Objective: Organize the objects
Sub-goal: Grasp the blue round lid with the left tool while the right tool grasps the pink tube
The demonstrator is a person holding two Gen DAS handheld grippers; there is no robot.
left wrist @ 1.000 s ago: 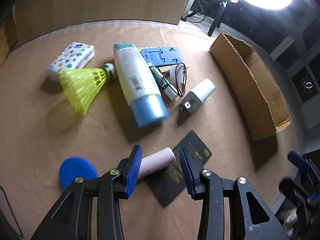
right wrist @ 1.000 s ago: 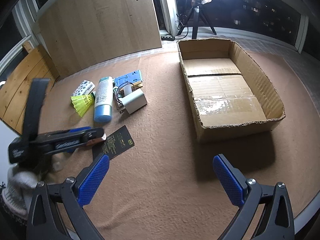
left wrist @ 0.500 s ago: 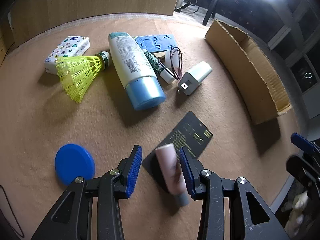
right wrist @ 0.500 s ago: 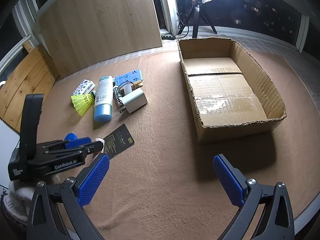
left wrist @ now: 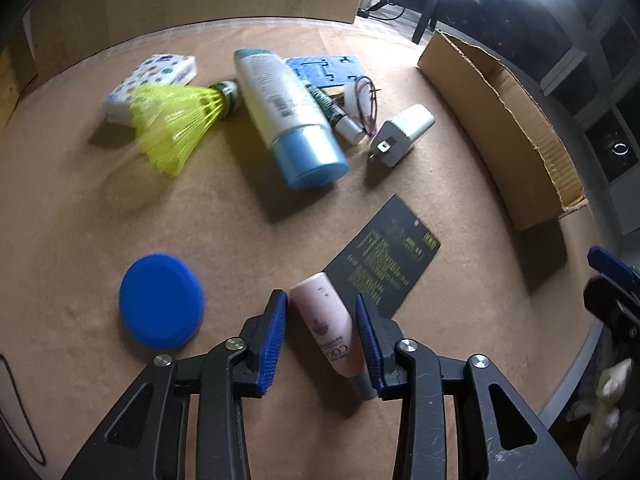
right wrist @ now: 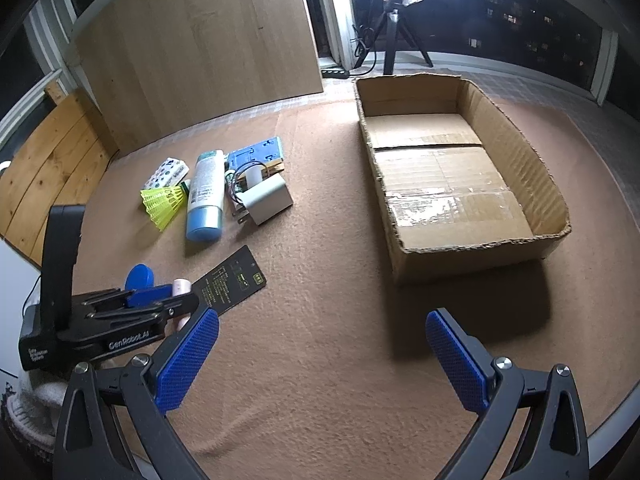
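Left claw (left wrist: pixel 320 334): jaws have just been closing around the pink tube (left wrist: pixel 329 326); right pad is touching it, left pad is standing just clear, so no firm grip yet.
Tube: lying on the surface (left wrist: pixel 80 220) between the pads, cap end toward the camera, far end resting beside the black card (left wrist: pixel 386 262).
Right claw (right wrist: pixel 320 360): jaws standing wide, holding nothing, hovering over bare surface in front of the box (right wrist: pixel 476 248).
Step in hand: judged to be gripping the tube, the first item to go.
Next move: calls for closing until both pads are pressing, lifting, then carrying toward the box.
Blue disc (left wrist: pixel 160 300): lying just left of the left claw.
Far cluster: bottle (left wrist: pixel 288 114), shuttlecock (left wrist: pixel 176 120), charger (left wrist: pixel 402 134), tissue pack (left wrist: pixel 154 80), all waiting on the surface.
Box: open-topped; nothing is showing inside but its taped floor.
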